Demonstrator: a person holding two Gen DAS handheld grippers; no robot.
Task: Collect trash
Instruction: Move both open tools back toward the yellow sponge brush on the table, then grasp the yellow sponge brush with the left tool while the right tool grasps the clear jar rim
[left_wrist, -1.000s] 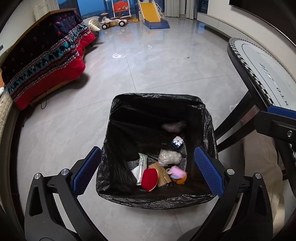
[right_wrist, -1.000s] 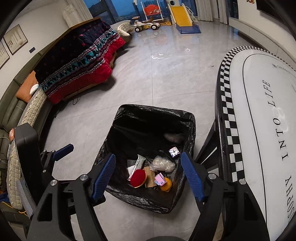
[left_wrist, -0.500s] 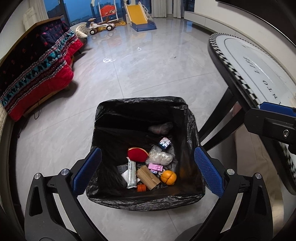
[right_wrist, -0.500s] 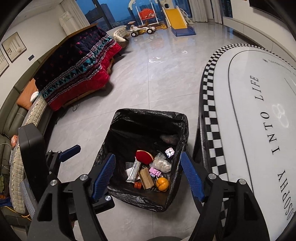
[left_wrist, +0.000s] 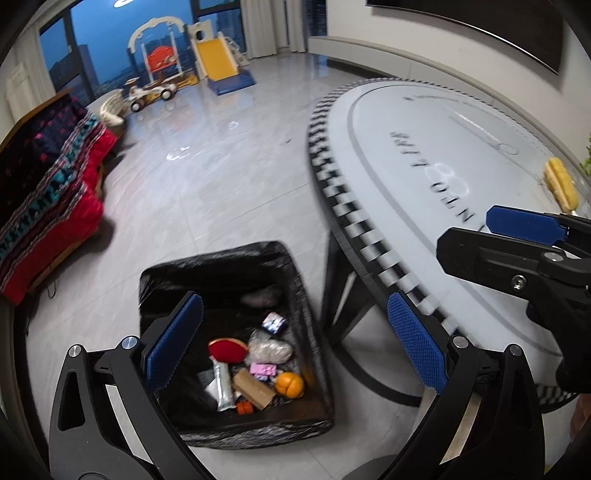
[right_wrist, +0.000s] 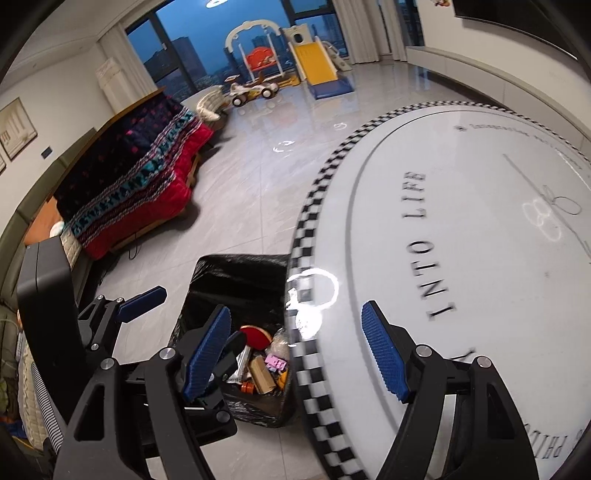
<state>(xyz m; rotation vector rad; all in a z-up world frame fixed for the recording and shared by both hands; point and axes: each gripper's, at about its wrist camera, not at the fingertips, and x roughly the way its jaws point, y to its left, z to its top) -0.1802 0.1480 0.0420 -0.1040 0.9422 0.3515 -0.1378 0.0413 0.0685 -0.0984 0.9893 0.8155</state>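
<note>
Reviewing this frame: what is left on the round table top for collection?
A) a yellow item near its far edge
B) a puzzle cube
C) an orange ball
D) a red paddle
A: a yellow item lies on the table near its far edge; the other three lie in the trash bin.

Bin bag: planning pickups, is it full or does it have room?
Has room. The bag holds only a bottom layer, paddle included; its walls stand bare above.

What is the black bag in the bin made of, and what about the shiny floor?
The black bag looks like thin plastic film: it crinkles at the rim and glints in places. The floor looks like polished stone or glazed tile; it is pale grey with faint veins and thin seam lines, and it mirrors the lights. Which of the two, I cannot tell.
</note>
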